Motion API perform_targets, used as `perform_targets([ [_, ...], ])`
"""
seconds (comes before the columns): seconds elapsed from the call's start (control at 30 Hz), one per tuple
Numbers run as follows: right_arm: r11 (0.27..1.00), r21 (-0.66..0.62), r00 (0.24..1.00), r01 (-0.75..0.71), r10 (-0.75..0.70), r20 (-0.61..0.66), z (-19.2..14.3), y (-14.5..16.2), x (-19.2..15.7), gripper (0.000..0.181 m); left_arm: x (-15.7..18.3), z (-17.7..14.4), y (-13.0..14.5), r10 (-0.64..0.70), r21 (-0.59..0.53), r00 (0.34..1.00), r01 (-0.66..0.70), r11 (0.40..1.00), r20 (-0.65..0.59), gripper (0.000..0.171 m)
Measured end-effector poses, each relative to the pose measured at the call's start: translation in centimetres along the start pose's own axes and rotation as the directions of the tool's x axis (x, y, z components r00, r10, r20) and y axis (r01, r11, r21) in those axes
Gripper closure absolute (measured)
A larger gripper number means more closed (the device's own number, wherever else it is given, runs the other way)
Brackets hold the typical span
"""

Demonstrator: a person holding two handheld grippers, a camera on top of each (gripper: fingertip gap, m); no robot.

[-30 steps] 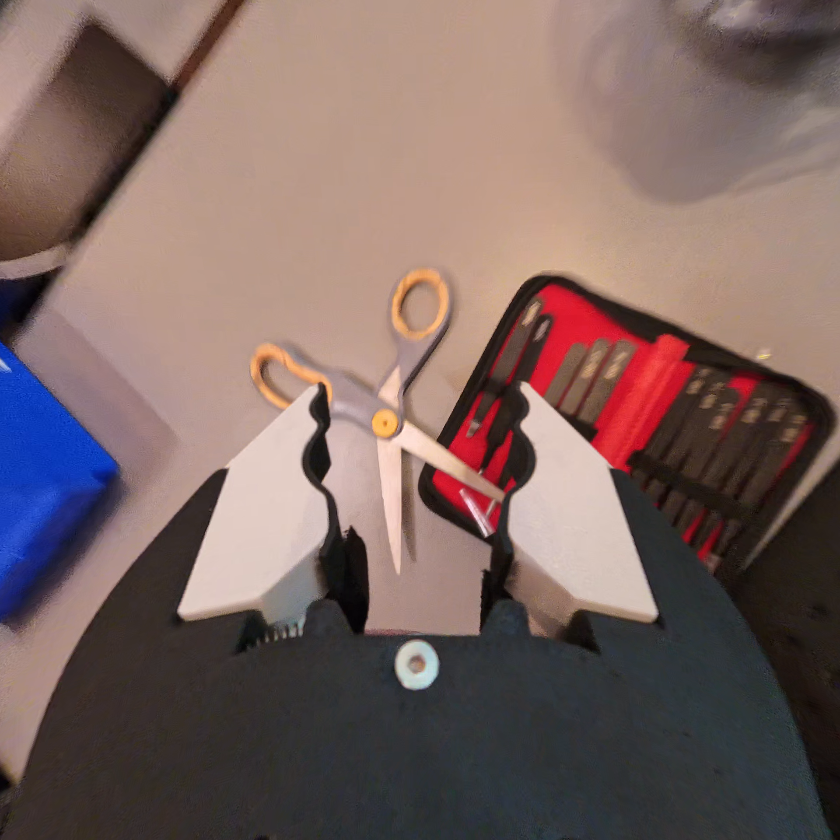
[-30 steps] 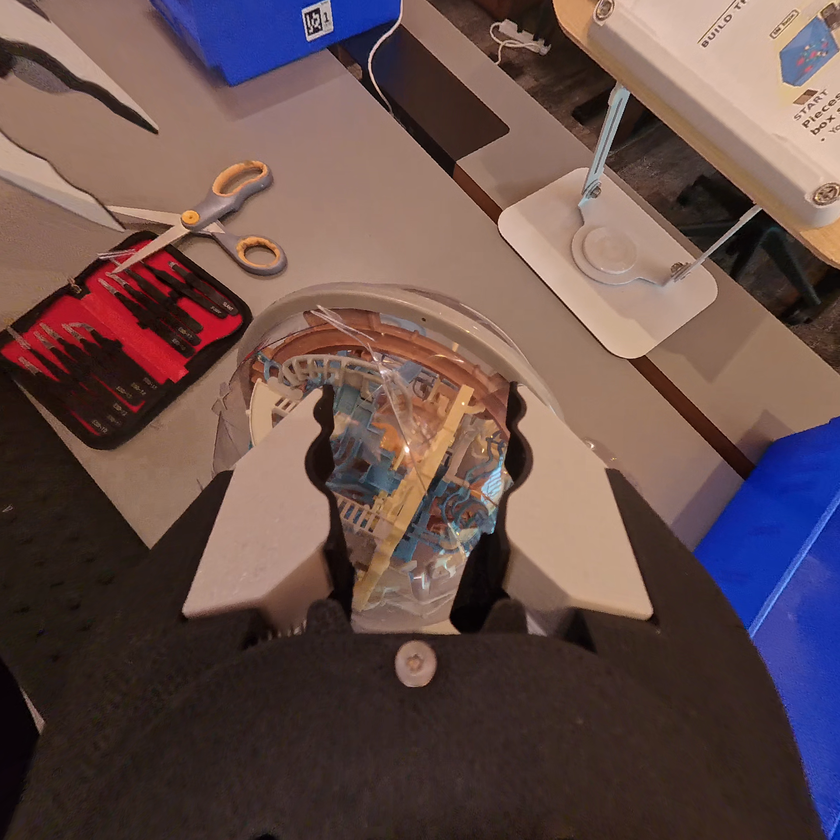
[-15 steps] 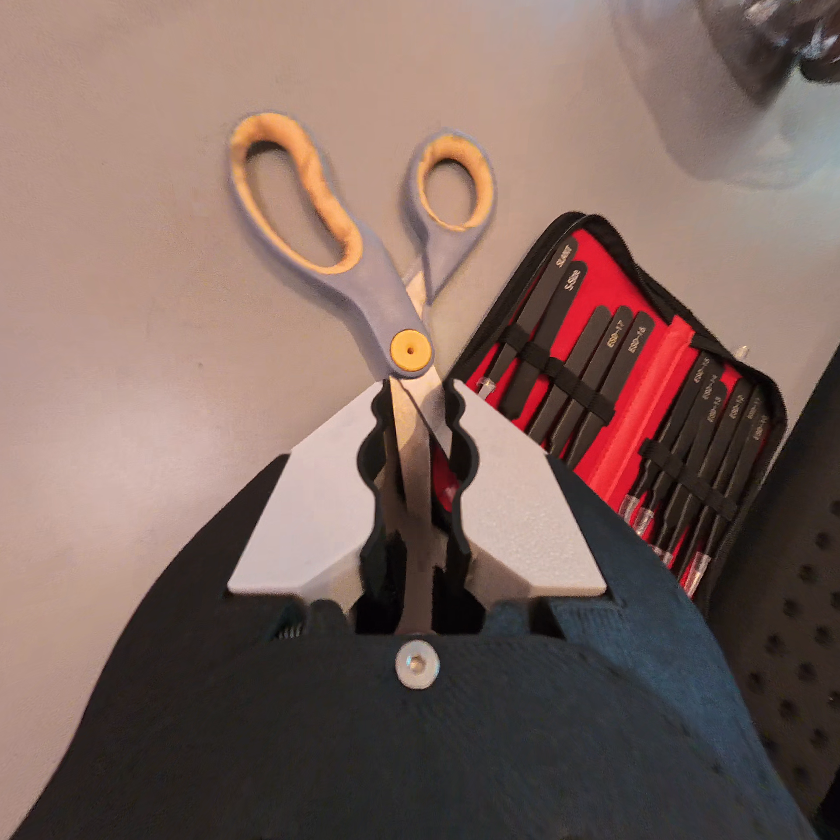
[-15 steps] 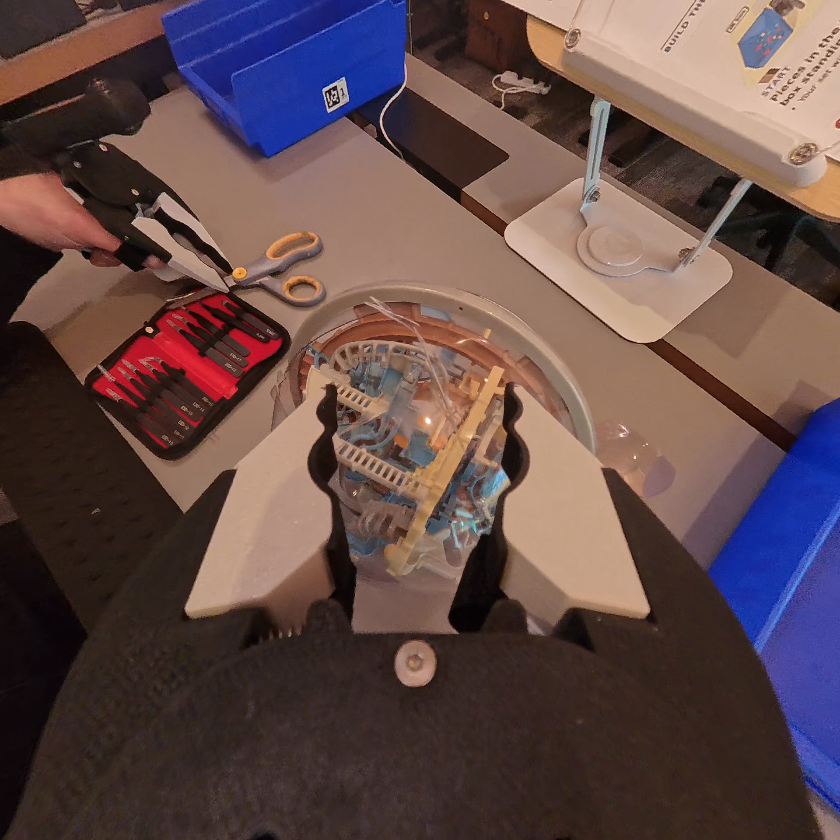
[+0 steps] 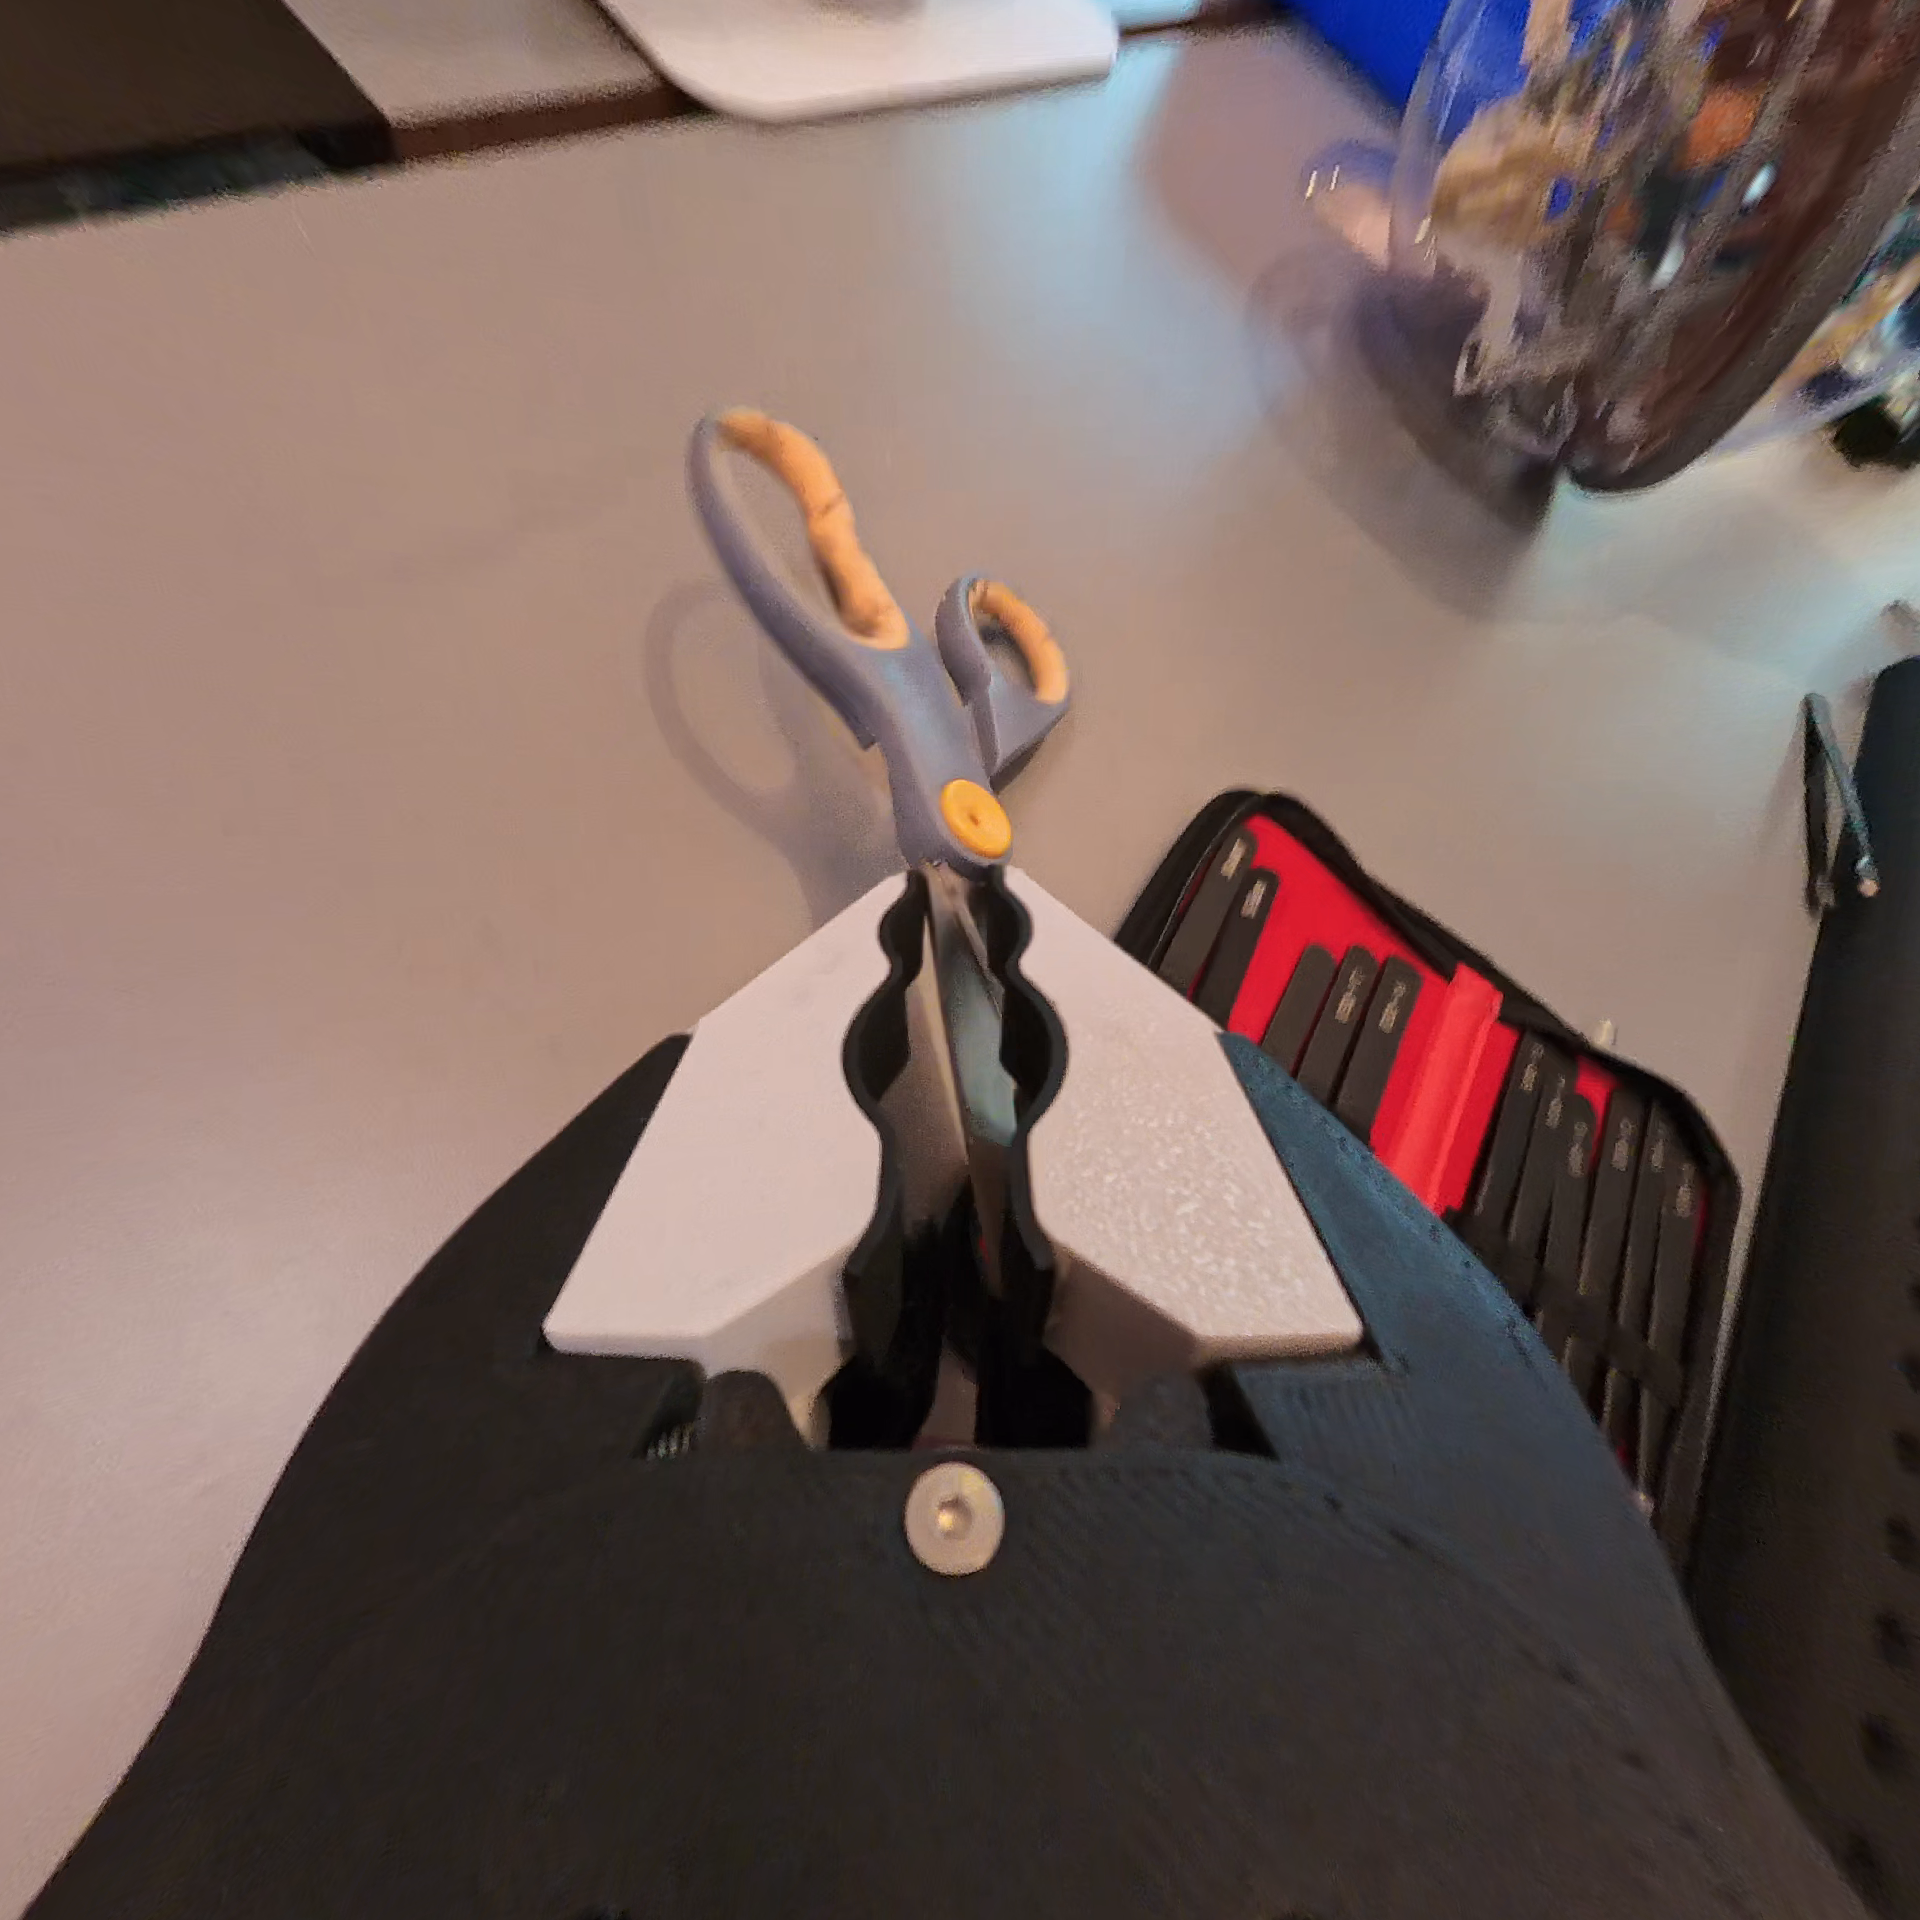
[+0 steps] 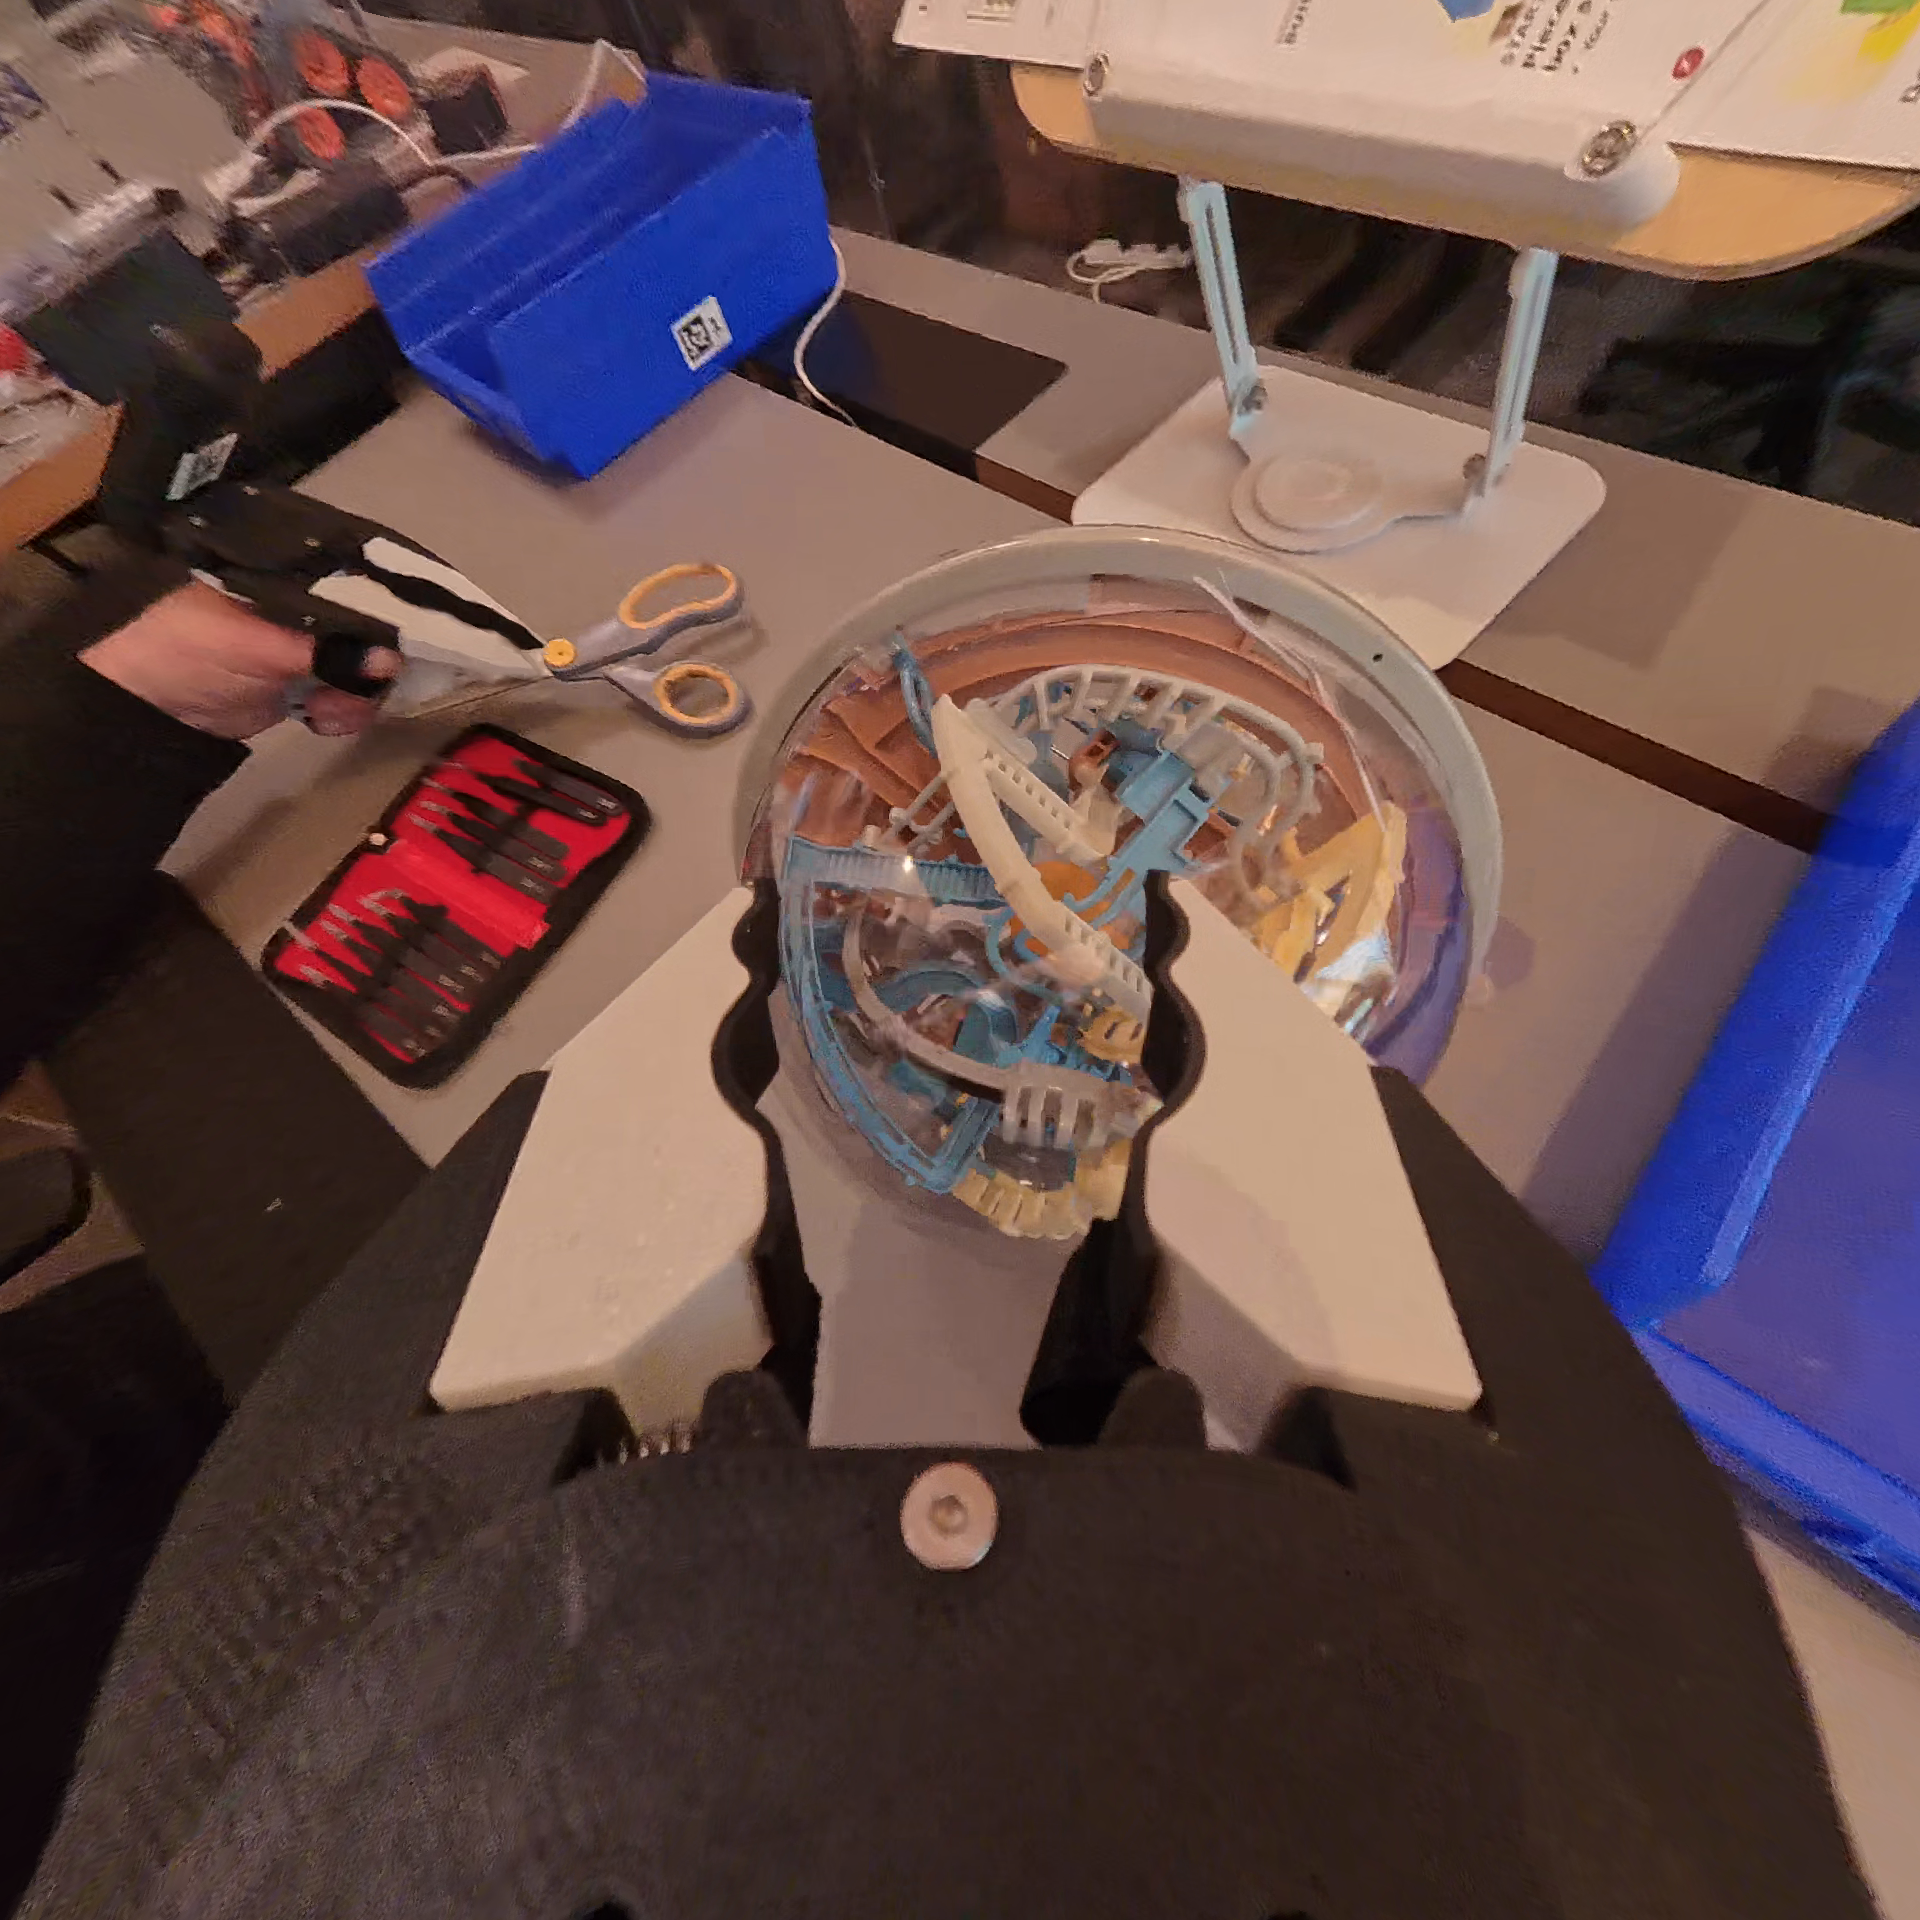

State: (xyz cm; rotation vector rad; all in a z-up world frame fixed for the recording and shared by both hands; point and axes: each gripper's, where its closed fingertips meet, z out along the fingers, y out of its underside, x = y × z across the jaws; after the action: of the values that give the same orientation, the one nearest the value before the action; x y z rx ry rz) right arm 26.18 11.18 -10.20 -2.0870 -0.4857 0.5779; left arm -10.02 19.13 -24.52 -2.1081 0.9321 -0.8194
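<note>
On the grey table [image 6: 883, 488], the left gripper [image 5: 951, 894] is clenched on the closed blades of the scissors [image 5: 914, 686], their orange-lined handles pointing away, beside an open red tool case [image 5: 1455, 1049]. The right gripper [image 6: 951, 904] stands spread around a clear maze ball [image 6: 1122, 831]; whether its fingers touch it I cannot tell. Stiff, slick steel blades probably call for a grip near the pivot.

Each claw [image 5: 956, 904] [image 6: 951, 914] has pale grey wedge-shaped fingers [image 5: 727, 1164] lined with wavy black pads, set in a rough black body with one silver screw [image 5: 953, 1519]. A black sleeve [image 6: 94, 769] covers the person's arm.
</note>
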Motion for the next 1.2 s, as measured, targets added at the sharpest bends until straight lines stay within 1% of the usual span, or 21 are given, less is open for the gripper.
perform_targets([
  [0.03, 1.000, -0.006, 1.000, 0.004, -0.004, 0.008, -0.2, 0.1, -0.2, 0.113, 0.1, -0.3, -0.9, -0.003, 0.045, 1.000, 0.004, 0.999, -0.006, 0.167],
  [0.07, 1.000, -0.005, 1.000, 0.009, -0.009, 0.007, -0.4, 0.0, -0.3, 0.110, 0.1, -0.6, -1.6, 0.005, 0.079, 1.000, -0.004, 0.997, -0.005, 0.170],
  [0.1, 1.000, 0.000, 1.000, 0.013, -0.013, 0.013, -0.7, -0.2, -0.5, 0.111, 0.0, -0.9, -2.2, 0.037, 0.110, 0.999, -0.039, 0.993, 0.022, 0.171],
  [0.2, 0.999, -0.027, 0.999, 0.028, -0.027, 0.043, -0.8, 0.1, -1.4, 0.107, 0.3, -0.7, -2.6, 0.035, 0.121, 0.999, -0.035, 0.992, 0.002, 0.171],
  [0.3, 0.999, -0.018, 0.997, 0.050, -0.049, 0.056, -0.9, 0.1, -2.2, 0.108, 0.6, -0.6, -3.1, 0.057, 0.147, 0.998, -0.058, 0.987, 0.008, 0.171],
  [0.37, 0.998, -0.033, 0.997, 0.057, -0.055, 0.051, -0.9, 0.5, -2.3, 0.106, 1.4, -1.1, -4.0, 0.084, 0.190, 0.996, -0.081, 0.978, -0.009, 0.171],
  [0.53, 1.000, -0.004, 0.995, 0.015, -0.015, 0.099, -1.5, 0.5, -2.1, 0.102, 4.1, -2.7, -6.8, 0.142, 0.273, 0.989, -0.124, 0.954, -0.046, 0.171],
  [0.6, 1.000, 0.023, 0.993, 0.008, -0.010, 0.121, -2.1, 0.2, -2.1, 0.101, 5.2, -3.1, -7.8, 0.166, 0.299, 0.984, -0.141, 0.944, -0.060, 0.171],
  [0.67, 0.998, 0.056, 0.993, 0.001, -0.008, 0.122, -2.9, -0.2, -2.0, 0.102, 6.4, -3.6, -9.2, 0.170, 0.348, 0.982, -0.133, 0.928, -0.077, 0.171],
  [0.73, 0.992, 0.126, 0.990, 0.000, -0.018, 0.140, -4.3, -0.9, -2.8, 0.102, 8.5, -4.4, -10.6, 0.188, 0.401, 0.974, -0.123, 0.908, -0.127, 0.171],
  [0.77, 0.988, 0.152, 0.985, -0.009, -0.017, 0.170, -5.1, -1.1, -3.5, 0.103, 9.8, -4.8, -11.3, 0.208, 0.424, 0.967, -0.129, 0.896, -0.146, 0.171],
  [0.83, 0.982, 0.186, 0.972, -0.016, -0.028, 0.233, -6.2, -1.1, -5.3, 0.103, 13.0, -5.1, -12.7, 0.250, 0.463, 0.947, -0.133, 0.877, -0.202, 0.171],
  [0.87, 0.981, 0.193, 0.969, -0.010, -0.038, 0.244, -6.5, -0.9, -6.0, 0.103, 14.9, -5.0, -13.3, 0.273, 0.479, 0.933, -0.132, 0.868, -0.236, 0.171],
  [0.93, 0.978, 0.210, 0.963, 0.001, -0.058, 0.264, -6.8, -0.3, -7.3, 0.103, 18.7, -4.4, -14.1, 0.306, 0.494, 0.902, -0.125, 0.861, -0.305, 0.171],
  [1.03, 0.968, 0.249, 0.939, -0.025, -0.063, 0.338, -7.1, 0.4, -9.5, 0.106, 24.3, -2.6, -14.6, 0.360, 0.494, 0.847, -0.137, 0.858, -0.390, 0.171],
  [1.13, 0.966, 0.258, 0.930, -0.019, -0.078, 0.360, -7.0, 1.3, -10.5, 0.104, 29.2, -1.0, -15.1, 0.387, 0.496, 0.785, -0.119, 0.860, -0.483, 0.171],
  [1.2, 0.955, 0.295, 0.925, -0.042, -0.075, 0.374, -7.4, 1.1, -10.8, 0.110, 32.0, 0.0, -15.2, 0.393, 0.491, 0.743, -0.101, 0.866, -0.542, 0.171],
])
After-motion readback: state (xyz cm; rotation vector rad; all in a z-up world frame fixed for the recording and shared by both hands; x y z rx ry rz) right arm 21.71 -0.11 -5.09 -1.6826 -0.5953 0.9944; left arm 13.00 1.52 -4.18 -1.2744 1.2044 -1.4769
